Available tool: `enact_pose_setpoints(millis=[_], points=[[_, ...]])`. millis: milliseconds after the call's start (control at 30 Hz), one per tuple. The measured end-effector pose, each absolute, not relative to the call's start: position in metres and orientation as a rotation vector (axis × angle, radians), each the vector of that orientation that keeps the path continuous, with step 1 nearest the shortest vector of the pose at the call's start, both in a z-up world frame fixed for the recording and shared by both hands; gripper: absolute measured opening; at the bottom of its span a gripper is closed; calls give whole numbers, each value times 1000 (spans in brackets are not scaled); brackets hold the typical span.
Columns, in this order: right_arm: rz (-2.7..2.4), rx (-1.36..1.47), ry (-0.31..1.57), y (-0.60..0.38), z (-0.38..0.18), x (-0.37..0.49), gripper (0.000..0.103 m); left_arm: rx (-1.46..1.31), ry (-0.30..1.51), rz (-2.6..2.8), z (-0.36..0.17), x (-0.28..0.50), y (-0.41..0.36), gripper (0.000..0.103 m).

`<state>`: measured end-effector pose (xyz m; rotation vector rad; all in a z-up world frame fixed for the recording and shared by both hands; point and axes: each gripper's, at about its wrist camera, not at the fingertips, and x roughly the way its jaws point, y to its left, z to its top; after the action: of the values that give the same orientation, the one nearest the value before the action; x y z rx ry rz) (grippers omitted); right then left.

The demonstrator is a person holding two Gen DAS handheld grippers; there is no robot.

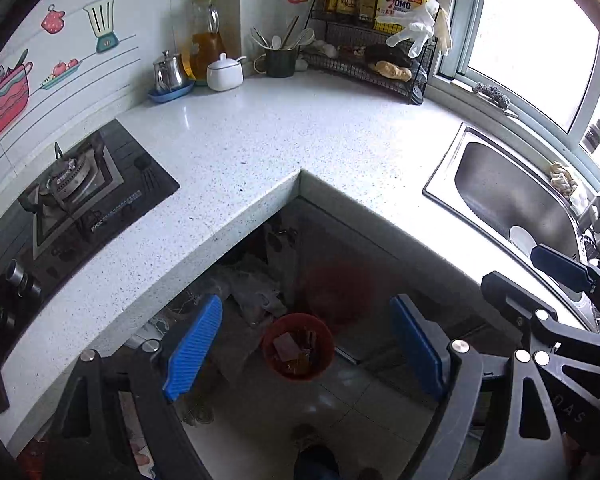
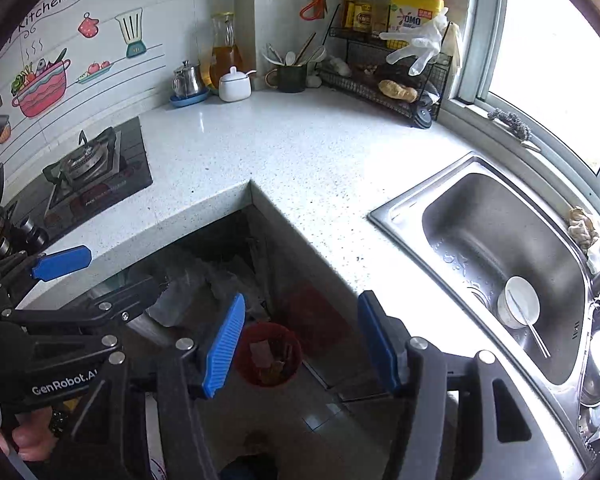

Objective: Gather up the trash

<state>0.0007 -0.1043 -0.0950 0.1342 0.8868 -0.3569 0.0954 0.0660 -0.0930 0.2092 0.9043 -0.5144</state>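
Red bin (image 1: 298, 346) on the floor below the tabletop (image 1: 260, 136) already holds wrappers; your left claw (image 1: 306, 346) and right claw (image 2: 300, 344) hang spread and empty, so next, probably, find any remaining trash.

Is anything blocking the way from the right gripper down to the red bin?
Nothing visible does. The right gripper hangs open and empty above the red bin, which stands on the floor in the counter's inner corner. The counter edge lies beside the path, not across it.

Glossy speckled stone countertop (image 1: 284, 136), brushed steel sink (image 2: 500, 240), red plastic bin (image 1: 298, 346), ribbed blue pads (image 1: 194, 348).
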Motion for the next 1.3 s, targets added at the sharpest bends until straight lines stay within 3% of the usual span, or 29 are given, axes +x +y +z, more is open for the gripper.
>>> enact_pose_setpoints(millis=[133, 433, 800, 1300], points=[[-369, 118, 844, -108, -80, -18, 61, 198, 869, -504, -72, 65, 63, 84], [-387, 71, 724, -107, -43, -82, 77, 136, 791, -491, -28, -9, 69, 84], [-398, 42, 570, -96, -2, -153, 87, 125, 665, -442, 24, -98, 82, 84], [-463, 42, 445, -77, 17, -204, 100, 136, 604, -415, 47, -159, 98, 84]])
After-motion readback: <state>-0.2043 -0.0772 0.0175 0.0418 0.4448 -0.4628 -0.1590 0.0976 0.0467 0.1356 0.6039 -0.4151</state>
